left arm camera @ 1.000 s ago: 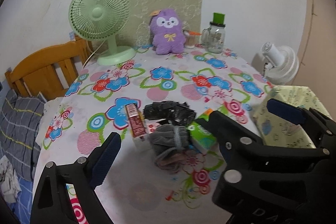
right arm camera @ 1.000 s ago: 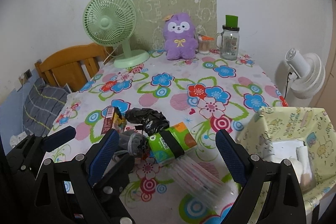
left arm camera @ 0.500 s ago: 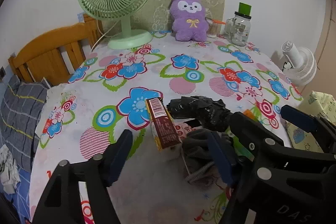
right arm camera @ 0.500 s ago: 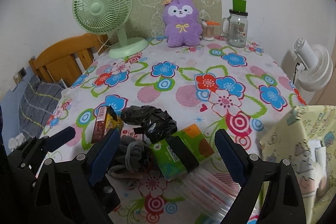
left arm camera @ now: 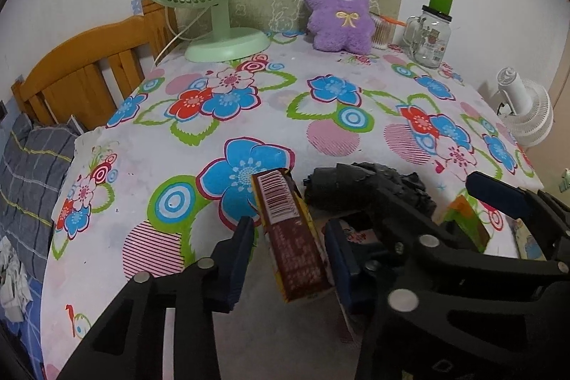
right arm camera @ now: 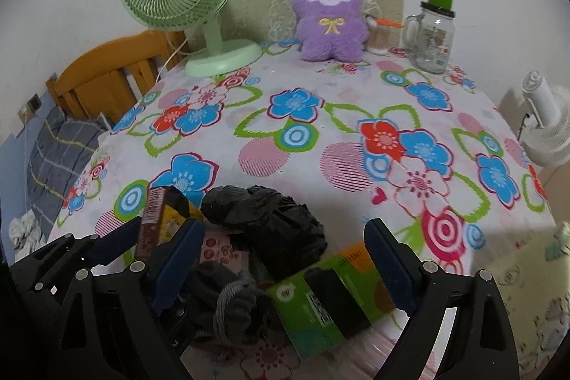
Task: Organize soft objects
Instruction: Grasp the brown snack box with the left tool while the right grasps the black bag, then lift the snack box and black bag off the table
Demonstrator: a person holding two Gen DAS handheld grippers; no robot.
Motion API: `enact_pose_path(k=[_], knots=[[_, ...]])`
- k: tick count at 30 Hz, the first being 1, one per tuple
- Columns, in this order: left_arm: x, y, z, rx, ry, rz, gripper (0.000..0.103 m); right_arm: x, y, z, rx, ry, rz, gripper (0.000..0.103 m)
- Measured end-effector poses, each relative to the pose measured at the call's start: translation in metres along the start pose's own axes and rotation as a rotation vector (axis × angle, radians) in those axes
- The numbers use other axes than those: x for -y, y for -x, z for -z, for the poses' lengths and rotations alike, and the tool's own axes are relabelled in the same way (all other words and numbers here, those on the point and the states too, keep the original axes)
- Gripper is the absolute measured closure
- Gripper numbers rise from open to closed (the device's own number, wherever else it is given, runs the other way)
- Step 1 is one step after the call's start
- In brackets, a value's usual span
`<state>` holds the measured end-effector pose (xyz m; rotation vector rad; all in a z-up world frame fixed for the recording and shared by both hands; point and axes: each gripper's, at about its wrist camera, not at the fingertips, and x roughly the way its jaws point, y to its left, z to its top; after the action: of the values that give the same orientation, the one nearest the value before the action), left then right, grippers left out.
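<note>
Left wrist view: left gripper [left arm camera: 289,250], jaws closing around the brown snack box [left arm camera: 292,237], pads not yet pressing. Box: light, stiff card, crushable; best taken across its long flat sides, mid-length. It stands tilted at the near edge of the floral tablecloth [left arm camera: 221,138].

Right wrist view: right gripper [right arm camera: 283,259], jaws wide, empty, above grey knit item [right arm camera: 231,305], black plastic bag [right arm camera: 270,219], green pack [right arm camera: 331,298]. Knit and bag: soft, light; pinch the bunched middle.

No text is legible. The brown packet [left arm camera: 290,237], center of the left wrist view, carries a barcode; the green box [right arm camera: 331,301], lower center of the right wrist view, carries a QR code.
</note>
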<state>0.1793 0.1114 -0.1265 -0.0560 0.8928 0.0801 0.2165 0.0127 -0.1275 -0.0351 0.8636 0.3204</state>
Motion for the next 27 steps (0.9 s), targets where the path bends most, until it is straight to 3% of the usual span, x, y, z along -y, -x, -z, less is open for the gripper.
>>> enact_pose_path(k=[5, 10, 15, 27], knots=[[0.000, -0.009, 0.001, -0.019, -0.005, 0.011, 0.071, -0.001, -0.019, -0.001, -0.037, 0.002, -0.010, 0.016], [0.001, -0.012, 0.002, -0.020, -0.010, 0.026, 0.078, 0.001, -0.028, 0.001, -0.056, -0.019, -0.037, 0.039], [0.004, -0.012, 0.003, -0.017, -0.026, 0.026, 0.083, -0.004, -0.025, 0.002, -0.049, 0.002, -0.031, 0.054], [0.005, 0.016, 0.004, 0.051, -0.025, 0.003, 0.084, -0.006, 0.008, 0.004, 0.017, -0.001, -0.040, 0.057]])
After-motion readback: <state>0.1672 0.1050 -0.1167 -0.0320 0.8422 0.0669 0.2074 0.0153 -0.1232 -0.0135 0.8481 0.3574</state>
